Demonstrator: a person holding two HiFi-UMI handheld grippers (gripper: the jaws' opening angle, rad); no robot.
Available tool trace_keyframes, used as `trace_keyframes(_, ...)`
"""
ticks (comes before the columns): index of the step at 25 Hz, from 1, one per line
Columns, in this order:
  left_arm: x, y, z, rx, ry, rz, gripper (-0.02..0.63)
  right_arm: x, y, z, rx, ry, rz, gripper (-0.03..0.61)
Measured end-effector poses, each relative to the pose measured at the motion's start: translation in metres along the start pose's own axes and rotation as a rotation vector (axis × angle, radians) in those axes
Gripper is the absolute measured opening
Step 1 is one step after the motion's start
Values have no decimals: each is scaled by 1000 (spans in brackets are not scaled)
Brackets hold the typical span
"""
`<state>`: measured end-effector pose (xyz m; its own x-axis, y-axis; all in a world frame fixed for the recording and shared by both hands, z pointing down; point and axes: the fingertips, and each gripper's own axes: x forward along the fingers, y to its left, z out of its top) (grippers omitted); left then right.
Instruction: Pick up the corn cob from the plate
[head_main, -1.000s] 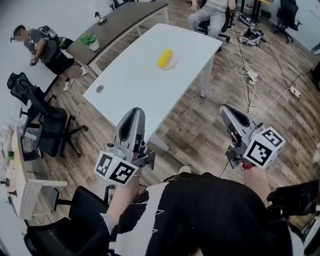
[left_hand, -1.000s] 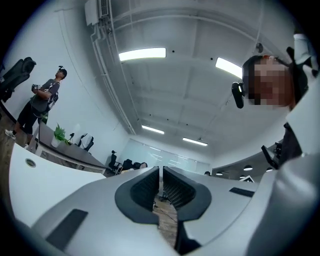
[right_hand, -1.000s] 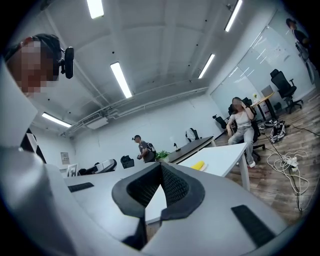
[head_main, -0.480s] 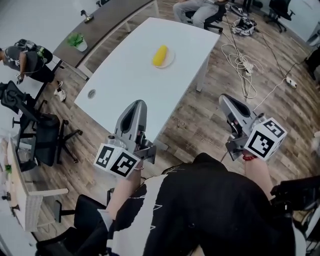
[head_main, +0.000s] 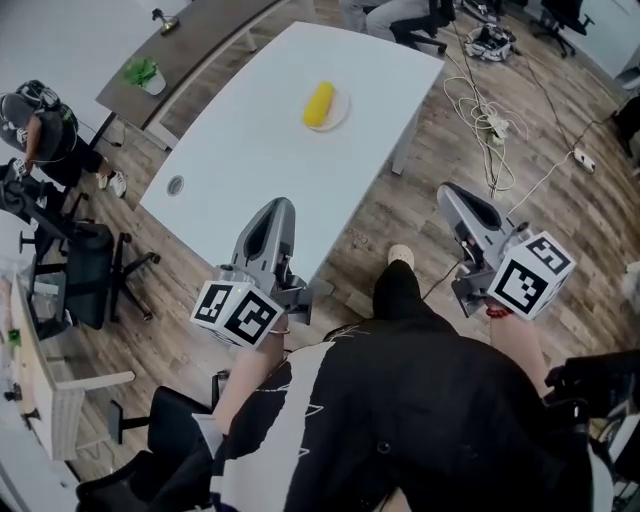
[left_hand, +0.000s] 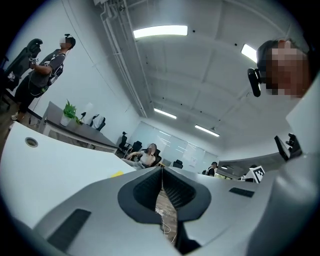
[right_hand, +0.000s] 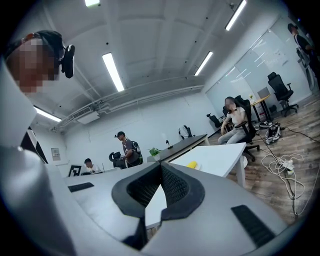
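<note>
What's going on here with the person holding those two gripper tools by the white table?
A person stands near one corner of the white table with a gripper in each hand. The left gripper and the right gripper are both shut with nothing between the jaws, and both point roughly level. The corn cob lies on a small plate towards the table's far end, well away from both grippers. The pick-up has not yet begun.

A corn cob (head_main: 320, 103) lies on a plate (head_main: 343, 113) on the white table (head_main: 250, 150).
</note>
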<state>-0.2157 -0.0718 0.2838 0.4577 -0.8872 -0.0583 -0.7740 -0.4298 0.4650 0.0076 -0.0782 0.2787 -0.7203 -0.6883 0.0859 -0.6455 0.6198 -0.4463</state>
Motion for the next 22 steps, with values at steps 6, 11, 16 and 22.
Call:
trace_keyframes(6,37,14,-4,25,2,33,17,22,-40,8,7,18,-2,14)
trace_keyframes(11,74,33,-5,8,-2,86,17,51,-81,21,20,44,19,14)
trace_keyframes(16,113,51,-1,4,-6,139,17,90,-119,41,28,70,60,14)
trace_keyframes(22,162,83,-3,-10,14,205,17,142,-160,52,52,127,105,14)
